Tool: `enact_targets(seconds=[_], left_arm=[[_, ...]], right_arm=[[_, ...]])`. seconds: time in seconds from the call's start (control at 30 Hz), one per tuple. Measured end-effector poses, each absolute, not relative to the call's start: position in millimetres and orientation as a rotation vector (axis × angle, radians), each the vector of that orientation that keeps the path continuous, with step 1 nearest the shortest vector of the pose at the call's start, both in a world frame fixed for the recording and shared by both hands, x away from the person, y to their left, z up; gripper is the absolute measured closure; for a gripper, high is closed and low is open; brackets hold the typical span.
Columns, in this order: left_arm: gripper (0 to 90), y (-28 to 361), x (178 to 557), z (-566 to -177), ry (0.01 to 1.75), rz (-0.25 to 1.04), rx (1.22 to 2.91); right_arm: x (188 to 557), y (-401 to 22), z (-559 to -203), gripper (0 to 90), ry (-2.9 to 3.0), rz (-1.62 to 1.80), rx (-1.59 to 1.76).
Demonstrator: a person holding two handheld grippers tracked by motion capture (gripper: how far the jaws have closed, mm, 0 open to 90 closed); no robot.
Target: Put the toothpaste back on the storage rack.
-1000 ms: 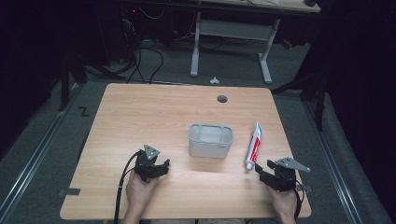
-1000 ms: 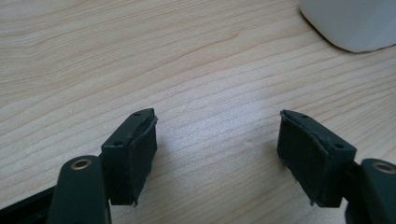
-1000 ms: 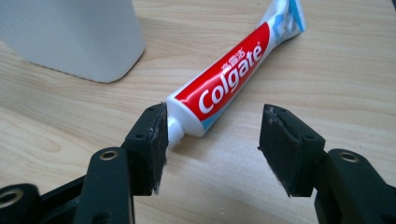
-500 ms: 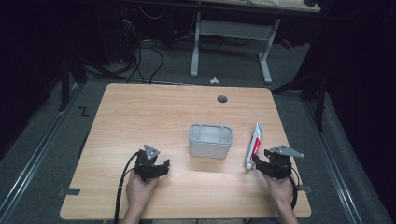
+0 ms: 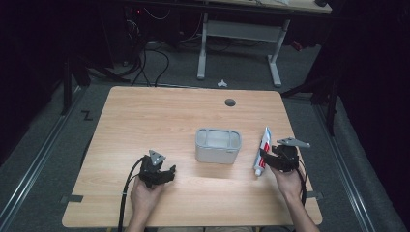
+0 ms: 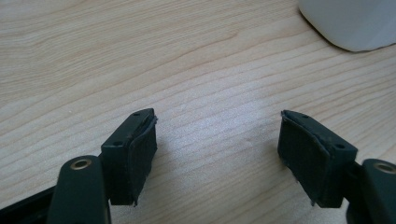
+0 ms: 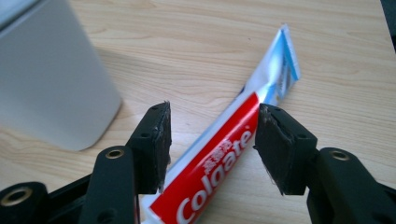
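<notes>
A red, white and blue Colgate toothpaste tube (image 5: 263, 148) (image 7: 224, 154) lies flat on the wooden table (image 5: 159, 116), right of a grey rectangular bin (image 5: 218, 145). My right gripper (image 5: 268, 159) (image 7: 212, 140) is open and straddles the tube, one jaw on each side, neither pressing it. My left gripper (image 5: 164, 175) (image 6: 217, 156) rests open over bare wood at the front left, with nothing between its jaws. The bin's white corner (image 6: 350, 21) shows at the top right of the left gripper view, and its grey wall (image 7: 46, 79) stands left of the tube.
A round cable hole (image 5: 230, 102) sits near the table's far edge. Beyond the table stand a white desk frame (image 5: 239, 34) and floor cables (image 5: 145, 63). Bare wood spreads across the far and left parts of the table.
My right gripper has moved forward and left from the front right corner until its open jaws lie around the toothpaste tube. The left gripper has stayed put.
</notes>
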State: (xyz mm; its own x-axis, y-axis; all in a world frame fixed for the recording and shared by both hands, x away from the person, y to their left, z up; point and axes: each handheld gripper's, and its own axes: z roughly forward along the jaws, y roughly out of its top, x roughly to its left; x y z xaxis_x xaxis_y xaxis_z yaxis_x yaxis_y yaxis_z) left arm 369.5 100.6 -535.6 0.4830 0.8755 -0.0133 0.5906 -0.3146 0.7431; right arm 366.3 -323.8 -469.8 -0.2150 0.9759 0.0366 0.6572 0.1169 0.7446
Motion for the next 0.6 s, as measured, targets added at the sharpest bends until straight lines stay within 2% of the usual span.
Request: enact_targets(seconds=[0.6], left_arm=[[28.8, 100.3, 369.7, -535.6, 1.207, 0.526, 2.033]], right_arm=[[411.3, -338.9, -477.0, 44.9, 1.954, 0.765, 1.757]])
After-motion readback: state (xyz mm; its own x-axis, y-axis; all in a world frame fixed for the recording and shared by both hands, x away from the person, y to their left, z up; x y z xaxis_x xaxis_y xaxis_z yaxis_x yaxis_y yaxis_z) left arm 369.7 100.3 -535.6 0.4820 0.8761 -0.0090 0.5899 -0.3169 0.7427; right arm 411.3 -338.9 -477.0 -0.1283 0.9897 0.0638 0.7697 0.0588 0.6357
